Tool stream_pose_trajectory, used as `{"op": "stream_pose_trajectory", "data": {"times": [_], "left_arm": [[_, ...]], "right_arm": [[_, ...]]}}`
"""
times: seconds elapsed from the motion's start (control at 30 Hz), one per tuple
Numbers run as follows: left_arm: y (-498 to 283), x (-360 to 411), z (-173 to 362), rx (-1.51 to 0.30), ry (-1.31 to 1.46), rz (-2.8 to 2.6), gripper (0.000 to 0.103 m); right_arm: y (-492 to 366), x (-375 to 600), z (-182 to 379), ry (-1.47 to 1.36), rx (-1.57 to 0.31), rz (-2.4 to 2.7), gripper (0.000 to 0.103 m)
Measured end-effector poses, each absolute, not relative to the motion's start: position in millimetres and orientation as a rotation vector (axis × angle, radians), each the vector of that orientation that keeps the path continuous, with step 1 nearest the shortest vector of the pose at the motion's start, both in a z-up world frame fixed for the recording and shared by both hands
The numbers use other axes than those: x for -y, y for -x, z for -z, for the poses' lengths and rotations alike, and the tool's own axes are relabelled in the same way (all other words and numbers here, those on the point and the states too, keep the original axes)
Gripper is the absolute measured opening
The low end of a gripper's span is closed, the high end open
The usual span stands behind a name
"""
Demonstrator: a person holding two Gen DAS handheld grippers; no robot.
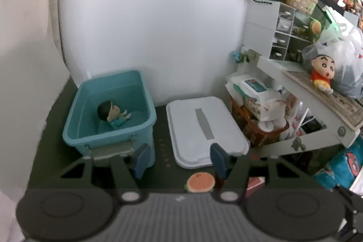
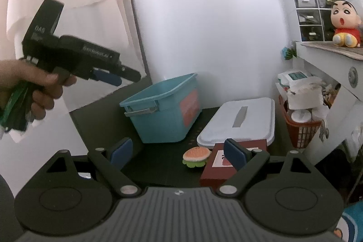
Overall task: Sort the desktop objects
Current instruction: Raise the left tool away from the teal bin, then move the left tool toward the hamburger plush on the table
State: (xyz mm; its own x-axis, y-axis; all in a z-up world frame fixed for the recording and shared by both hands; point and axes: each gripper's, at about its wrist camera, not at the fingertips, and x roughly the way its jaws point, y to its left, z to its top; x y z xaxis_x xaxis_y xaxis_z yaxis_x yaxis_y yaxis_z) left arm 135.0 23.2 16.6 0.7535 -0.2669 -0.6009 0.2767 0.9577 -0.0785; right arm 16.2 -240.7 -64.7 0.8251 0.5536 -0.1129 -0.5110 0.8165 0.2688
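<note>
1. One item looks sorted already: a small doll [image 1: 113, 113] with dark hair lies on its side on the floor of the teal bin [image 1: 109, 110], which stands toward the back left of the dark desk [image 1: 163, 151].
2. The rest is still out, by my reckoning. A burger-shaped toy [image 2: 196, 157] sits on the desk in front of the bin, and just to its right lies a dark red box [image 2: 217, 168], its far end close against the white lid [image 2: 240, 121].
3. That lid lies flat beside the bin, not on it, so closing up would be a later step.
4. The left gripper [image 1: 179, 160] is empty, its blue pads standing moderately apart with nothing between them. From the right-hand view it is held up in the air by a hand [image 2: 34, 87], left of the bin and above rim level, pointing toward the bin with a downward tilt.
5. The right gripper [image 2: 179, 152] is spread wide and holds nothing. It is low and nearly level; the burger toy shows between its fingers and the red box lies behind its right pad [image 2: 236, 154], neither visibly touched.
6. My guess is the burger toy goes next.
</note>
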Motion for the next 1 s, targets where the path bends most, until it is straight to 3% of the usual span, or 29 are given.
{"op": "stream_pose_trajectory", "data": {"times": [0.43, 1.0], "left_arm": [[-122.7, -17.4, 24.5, -0.666, 0.028, 0.357, 0.061], [-104.0, -27.8, 35.7, -0.629, 0.103, 0.439, 0.061]], "right_arm": [[-2.5, 240.8, 70.7, -0.304, -0.252, -0.505, 0.091], [21.4, 211.2, 44.3, -0.215, -0.335, -0.369, 0.091]]}}
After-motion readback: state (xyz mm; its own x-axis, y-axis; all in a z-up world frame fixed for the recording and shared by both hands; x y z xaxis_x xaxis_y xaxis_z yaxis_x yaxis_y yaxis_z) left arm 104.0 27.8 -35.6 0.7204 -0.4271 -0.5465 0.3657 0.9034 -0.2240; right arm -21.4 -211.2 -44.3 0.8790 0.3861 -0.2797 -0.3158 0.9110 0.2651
